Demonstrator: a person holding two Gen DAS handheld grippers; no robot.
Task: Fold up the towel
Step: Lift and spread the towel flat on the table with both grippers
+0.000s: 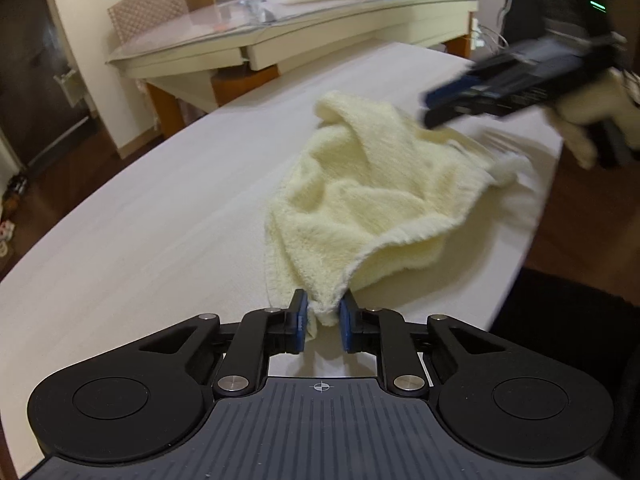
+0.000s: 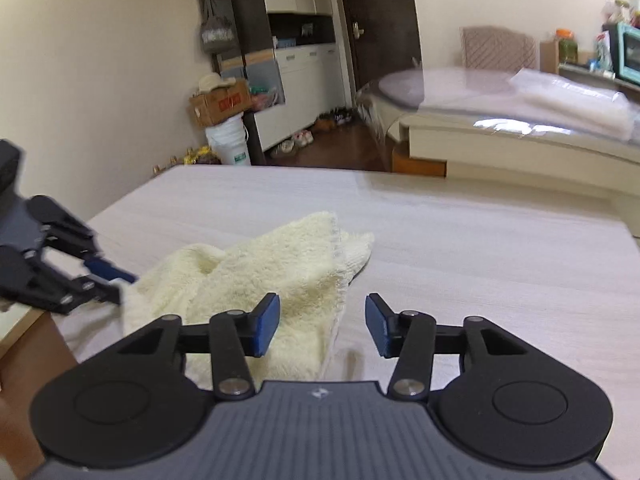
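Far beyond the right jaws, a white bucket (image 2: pixel 229 141) carries a cardboard box (image 2: pixel 219 105) with a pale hat on top; what lies inside either cannot be told. The cream towel (image 1: pixel 372 196) lies crumpled on the pale table (image 1: pixel 160 208); the left gripper (image 1: pixel 323 320) has its jaws pinched on the towel's near corner; the right gripper (image 2: pixel 322 325) stands well open and holds nothing, the towel's (image 2: pixel 256 276) edge running between its pads, its bulk left of them.
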